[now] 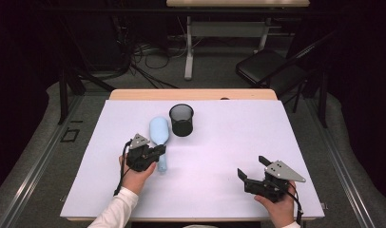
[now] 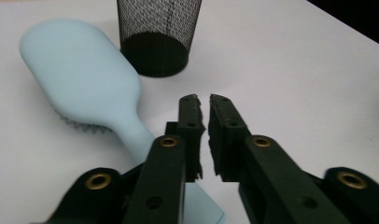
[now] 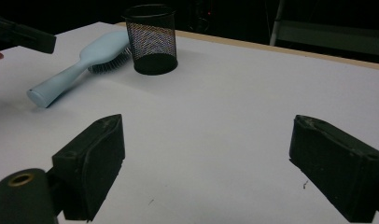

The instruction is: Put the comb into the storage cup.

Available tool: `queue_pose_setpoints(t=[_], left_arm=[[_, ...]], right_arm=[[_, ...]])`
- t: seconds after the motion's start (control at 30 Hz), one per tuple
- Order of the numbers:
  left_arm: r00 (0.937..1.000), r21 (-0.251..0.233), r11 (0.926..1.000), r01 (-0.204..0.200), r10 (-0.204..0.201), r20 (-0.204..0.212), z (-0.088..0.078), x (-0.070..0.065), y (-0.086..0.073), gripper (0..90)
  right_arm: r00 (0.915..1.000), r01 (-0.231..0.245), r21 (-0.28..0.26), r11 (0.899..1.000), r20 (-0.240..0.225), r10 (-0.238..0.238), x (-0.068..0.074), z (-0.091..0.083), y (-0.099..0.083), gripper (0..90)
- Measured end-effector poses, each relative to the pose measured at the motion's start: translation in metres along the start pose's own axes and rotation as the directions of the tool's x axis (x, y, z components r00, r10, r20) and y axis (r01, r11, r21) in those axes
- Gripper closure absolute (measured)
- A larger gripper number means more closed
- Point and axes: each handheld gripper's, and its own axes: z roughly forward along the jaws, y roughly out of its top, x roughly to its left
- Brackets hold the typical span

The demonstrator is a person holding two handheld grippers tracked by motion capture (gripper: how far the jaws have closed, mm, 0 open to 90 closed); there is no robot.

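Note:
A light blue hairbrush (image 1: 159, 132) lies bristles down on the white table, its handle pointing toward the person. A black mesh cup (image 1: 181, 120) stands upright just right of the brush head. My left gripper (image 1: 161, 151) hovers over the brush handle, jaws shut with nothing between them. In the left gripper view the brush (image 2: 80, 70) runs under the left jaw, the cup (image 2: 155, 32) stands ahead, and the gripper (image 2: 201, 100) shows only a thin slit. My right gripper (image 1: 250, 167) rests near the front right, open and empty (image 3: 206, 130). In the right gripper view the brush (image 3: 80, 65) and cup (image 3: 152, 39) lie far left.
The white sheet (image 1: 229, 137) covers the table, with a wooden edge (image 1: 196, 94) at the back. Beyond the table stand a black folding chair (image 1: 272, 66), a desk frame (image 1: 229, 28) and floor cables (image 1: 148, 57).

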Motion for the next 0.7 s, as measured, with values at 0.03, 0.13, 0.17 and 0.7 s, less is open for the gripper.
queue_pose_setpoints(t=[0.03,0.13,0.17,0.7], left_arm=[[1.0000,0.012,0.9999,0.000,0.000,-0.002,0.002,-0.001,-0.001,88.1],[1.0000,0.037,0.9993,-0.004,0.005,-0.009,0.007,-0.003,-0.003,90.0],[0.9998,0.044,0.9989,-0.011,0.012,-0.013,0.008,-0.004,-0.003,90.0],[0.9962,0.162,0.9859,-0.041,0.052,-0.069,0.026,-0.016,-0.012,90.0]], right_arm=[[1.0000,-0.002,-0.001,1.000,-0.001,0.002,0.000,0.000,0.000,10.0],[1.0000,-0.005,-0.005,1.000,0.007,0.005,-0.002,-0.002,-0.001,10.0],[0.9999,-0.007,-0.006,1.000,0.008,0.007,-0.003,-0.003,-0.001,10.0],[1.0000,-0.006,-0.001,1.000,-0.006,0.006,-0.002,-0.002,-0.001,10.2]])
